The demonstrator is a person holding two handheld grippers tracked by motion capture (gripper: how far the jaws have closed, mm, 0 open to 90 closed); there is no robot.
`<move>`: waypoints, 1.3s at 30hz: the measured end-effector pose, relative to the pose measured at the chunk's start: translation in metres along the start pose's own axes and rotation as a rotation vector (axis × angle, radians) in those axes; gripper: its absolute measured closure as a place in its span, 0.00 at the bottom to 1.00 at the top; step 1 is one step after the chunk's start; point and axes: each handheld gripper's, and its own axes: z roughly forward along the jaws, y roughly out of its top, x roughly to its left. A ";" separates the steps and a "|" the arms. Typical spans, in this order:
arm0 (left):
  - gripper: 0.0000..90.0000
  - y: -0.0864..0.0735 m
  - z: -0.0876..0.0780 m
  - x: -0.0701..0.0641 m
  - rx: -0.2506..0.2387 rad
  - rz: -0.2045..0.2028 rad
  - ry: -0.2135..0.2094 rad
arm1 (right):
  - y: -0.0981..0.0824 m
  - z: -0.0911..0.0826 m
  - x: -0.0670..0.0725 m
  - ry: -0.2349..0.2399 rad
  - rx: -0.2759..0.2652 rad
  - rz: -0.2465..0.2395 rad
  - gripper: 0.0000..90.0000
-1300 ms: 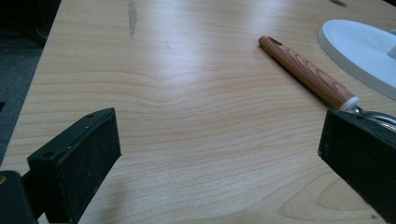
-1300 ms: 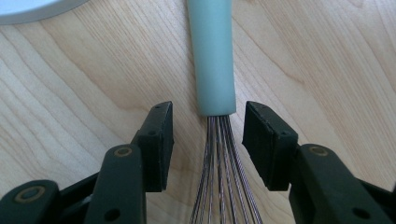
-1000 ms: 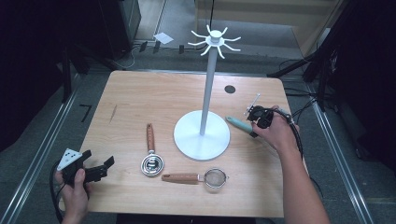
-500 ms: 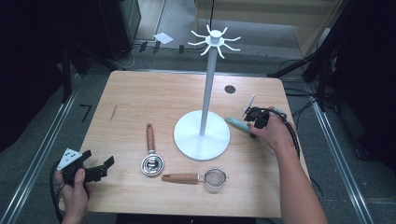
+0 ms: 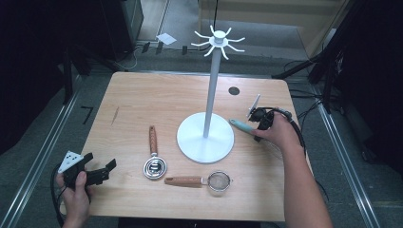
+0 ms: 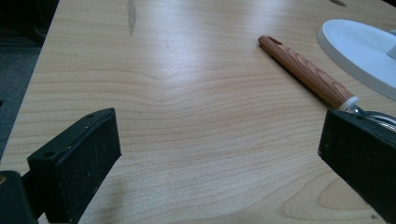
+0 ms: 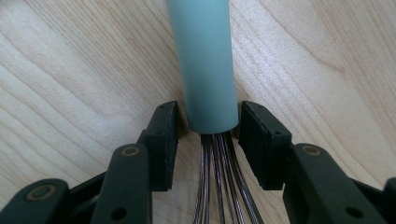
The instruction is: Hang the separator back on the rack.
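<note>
Light wood surface (image 5: 142, 99) with a dark round hole (image 5: 234, 90) near the far edge and a dark streak at left; grey floor with metal rails, cables and a white paper scrap (image 5: 166, 38) beyond. White hook stand (image 5: 206, 137) sits mid-surface. Teal-handled whisk (image 7: 208, 70) lies right of the stand base, handle end between the right claw (image 7: 208, 135) pads, small gaps either side, jaws just reopened slightly, not clamped. Left claw (image 5: 97, 172) rests at the near left corner, released, spread wide. Wood-handled scoop (image 5: 154, 154) and strainer (image 5: 199, 181) lie near front.
</note>
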 end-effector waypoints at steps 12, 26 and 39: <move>0.00 0.000 0.000 0.000 0.003 0.000 -0.002 | 0.008 0.000 0.002 0.003 0.014 -0.030 0.59; 0.00 0.000 0.000 0.000 0.004 0.000 0.002 | 0.016 -0.002 0.010 -0.015 0.009 -0.062 0.78; 0.00 0.001 0.001 0.000 0.007 0.003 0.006 | -0.001 -0.027 0.021 -0.109 -0.161 0.046 0.79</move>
